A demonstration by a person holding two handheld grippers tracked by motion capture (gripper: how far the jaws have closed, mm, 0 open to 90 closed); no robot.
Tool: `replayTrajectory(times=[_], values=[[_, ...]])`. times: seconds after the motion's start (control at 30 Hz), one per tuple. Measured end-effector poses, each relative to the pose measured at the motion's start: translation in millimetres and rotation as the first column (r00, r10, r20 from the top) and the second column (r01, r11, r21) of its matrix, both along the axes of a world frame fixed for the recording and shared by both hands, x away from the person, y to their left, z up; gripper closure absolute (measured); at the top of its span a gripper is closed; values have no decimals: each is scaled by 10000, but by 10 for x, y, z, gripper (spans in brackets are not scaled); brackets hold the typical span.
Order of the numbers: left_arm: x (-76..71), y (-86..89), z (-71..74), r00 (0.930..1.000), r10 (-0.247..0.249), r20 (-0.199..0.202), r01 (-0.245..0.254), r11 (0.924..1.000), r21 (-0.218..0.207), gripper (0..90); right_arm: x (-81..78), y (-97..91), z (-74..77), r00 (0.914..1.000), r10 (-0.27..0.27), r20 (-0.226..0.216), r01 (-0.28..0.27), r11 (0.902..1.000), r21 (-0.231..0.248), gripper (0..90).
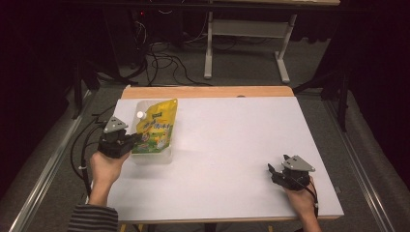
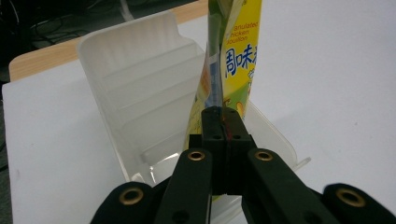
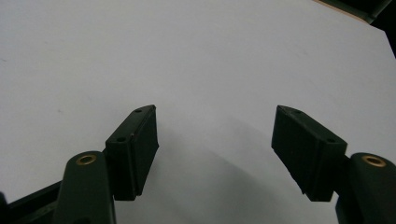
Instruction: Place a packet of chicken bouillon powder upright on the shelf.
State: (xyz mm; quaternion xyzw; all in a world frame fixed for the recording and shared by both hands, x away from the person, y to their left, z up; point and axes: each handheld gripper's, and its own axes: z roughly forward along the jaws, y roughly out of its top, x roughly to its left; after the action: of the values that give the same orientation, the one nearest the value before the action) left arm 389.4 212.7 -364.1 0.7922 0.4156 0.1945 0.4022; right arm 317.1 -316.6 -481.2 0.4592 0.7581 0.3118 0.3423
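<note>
Where the white table (image 1: pixel 227 145) meets its left edge, our left gripper (image 1: pixel 138 138) pinches the yellow printed foil pouch (image 1: pixel 155 128) over the translucent plastic tray (image 2: pixel 140 93); bare tabletop stretches right to our right gripper (image 1: pixel 271 167), jaws spread on nothing.

On the white table (image 1: pixel 222 145), the left gripper (image 1: pixel 134 140) meets the near edge of a yellow pouch (image 1: pixel 155 128) lying over a clear tray (image 1: pixel 152 157) at the table's left side. The right gripper (image 1: pixel 272 169) rests well apart near the front right corner.
</note>
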Motion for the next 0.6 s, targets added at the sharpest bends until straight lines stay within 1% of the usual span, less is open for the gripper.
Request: replayTrajectory(times=[0.03, 0.07, 0.13, 0.2, 0.33, 0.4, 0.47, 0.53, 0.6], values=[[-14, 15, -13, 10000, 2, -6, -2, 9999, -112, 900, 0, -1, 0, 10000, 2, 5, -2, 10000, 3, 320], [-14, 15, -13, 10000, 2, -6, -2, 9999, -112, 900, 0, -1, 0, 10000, 2, 5, -2, 10000, 3, 320], [-43, 72, -51, 9999, 111, -57, -113, 9997, -225, 900, 2, -3, 0, 10000, 17, 13, -17, 10000, -8, 320], [-46, 94, -79, 9998, 206, -24, -206, 9995, -238, 900, 3, -1, 0, 10000, 36, 19, -36, 10000, -56, 321], [-21, 85, -117, 9993, 362, 137, -361, 9993, -71, 900, 2, 2, -1, 10000, 30, 30, -30, 10000, -82, 320], [-9, 101, -141, 9991, 410, 114, -407, 9989, -253, 900, 0, 1, 0, 10000, 0, 19, 0, 10000, -54, 320], [-14, 127, -157, 9992, 397, 64, -394, 9987, -337, 900, -1, 1, 0, 10000, -2, 30, 2, 10000, -49, 320], [-23, 145, -165, 9994, 344, 24, -343, 9988, -336, 900, 1, 2, 0, 10000, 5, 13, -5, 10000, -54, 320], [-35, 159, -171, 9994, 323, -152, -328, 9986, -405, 900, 1, 3, -1, 10000, 22, 23, -22, 10000, -69, 320]])
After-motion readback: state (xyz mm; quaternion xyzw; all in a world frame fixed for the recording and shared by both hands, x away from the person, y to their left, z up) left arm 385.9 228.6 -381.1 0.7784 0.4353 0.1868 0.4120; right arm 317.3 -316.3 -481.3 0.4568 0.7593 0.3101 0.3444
